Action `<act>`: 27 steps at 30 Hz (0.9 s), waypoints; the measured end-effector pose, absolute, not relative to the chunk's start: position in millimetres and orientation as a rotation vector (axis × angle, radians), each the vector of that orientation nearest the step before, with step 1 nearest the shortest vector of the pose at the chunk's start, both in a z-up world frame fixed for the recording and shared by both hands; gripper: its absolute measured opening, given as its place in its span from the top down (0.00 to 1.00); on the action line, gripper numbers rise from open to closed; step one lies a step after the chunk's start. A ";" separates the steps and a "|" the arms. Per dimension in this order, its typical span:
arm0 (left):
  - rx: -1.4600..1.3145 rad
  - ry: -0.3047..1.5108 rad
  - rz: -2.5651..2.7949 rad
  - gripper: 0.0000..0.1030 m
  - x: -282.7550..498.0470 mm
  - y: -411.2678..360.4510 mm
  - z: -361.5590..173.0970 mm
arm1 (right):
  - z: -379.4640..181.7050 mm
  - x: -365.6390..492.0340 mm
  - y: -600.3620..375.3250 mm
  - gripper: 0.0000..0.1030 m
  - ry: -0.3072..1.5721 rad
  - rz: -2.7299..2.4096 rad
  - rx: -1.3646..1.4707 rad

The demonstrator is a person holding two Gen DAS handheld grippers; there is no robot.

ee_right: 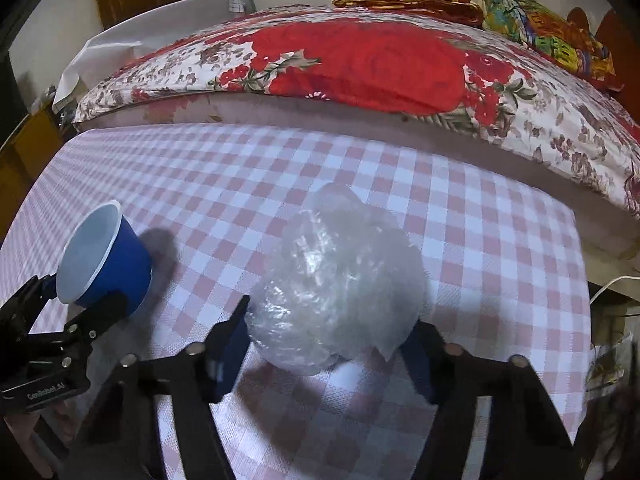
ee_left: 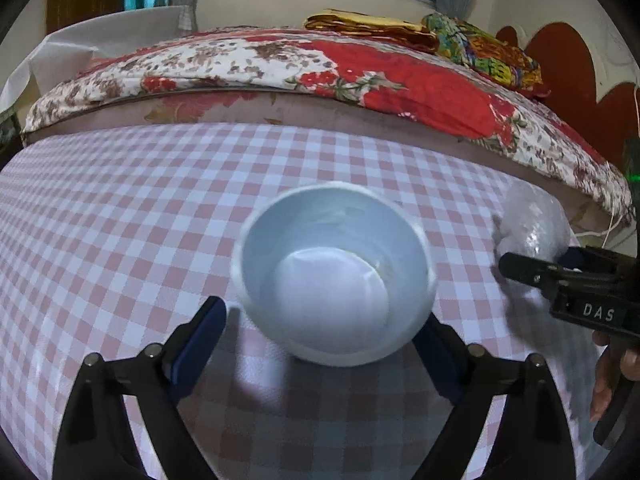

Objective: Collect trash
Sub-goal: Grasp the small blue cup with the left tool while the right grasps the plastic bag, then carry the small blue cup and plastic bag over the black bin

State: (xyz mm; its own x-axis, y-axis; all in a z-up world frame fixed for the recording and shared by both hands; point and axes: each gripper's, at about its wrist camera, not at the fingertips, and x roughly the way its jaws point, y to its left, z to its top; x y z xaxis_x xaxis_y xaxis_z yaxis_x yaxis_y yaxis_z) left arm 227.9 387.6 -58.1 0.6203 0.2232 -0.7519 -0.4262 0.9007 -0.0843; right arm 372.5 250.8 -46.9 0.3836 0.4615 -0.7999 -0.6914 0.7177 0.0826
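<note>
A paper cup point(ee_left: 334, 276), blue outside and white inside, sits between the fingers of my left gripper point(ee_left: 324, 332), tilted with its mouth toward the camera. The right wrist view shows the same cup point(ee_right: 102, 256) held above the table by the left gripper. My right gripper point(ee_right: 326, 334) is shut on a crumpled clear plastic bag point(ee_right: 338, 276) and holds it over the checked cloth. The bag also shows at the right of the left wrist view point(ee_left: 534, 226).
The table has a pink and white checked cloth point(ee_left: 120, 220). Behind it is a bed with a red floral cover point(ee_right: 360, 64) and folded bright fabrics point(ee_left: 472, 46). A white cable point(ee_right: 608, 284) hangs past the table's right edge.
</note>
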 end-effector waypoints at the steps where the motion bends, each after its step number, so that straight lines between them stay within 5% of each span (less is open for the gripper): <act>1: -0.259 0.819 0.371 0.23 229.1 386.2 -57.5 | -45.5 369.8 249.3 0.46 0.902 0.750 -0.281; 27: -0.216 0.688 0.217 0.29 150.0 298.2 -15.9 | -19.0 251.5 127.9 0.49 0.756 0.750 -0.265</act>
State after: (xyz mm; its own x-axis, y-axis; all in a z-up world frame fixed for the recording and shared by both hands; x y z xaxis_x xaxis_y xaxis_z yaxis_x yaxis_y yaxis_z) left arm 150.0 298.2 -15.9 0.7520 0.1267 -0.6469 -0.2681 0.9553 -0.1247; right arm 251.5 127.9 -19.0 0.4876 0.5179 -0.7029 -0.6991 0.7139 0.0411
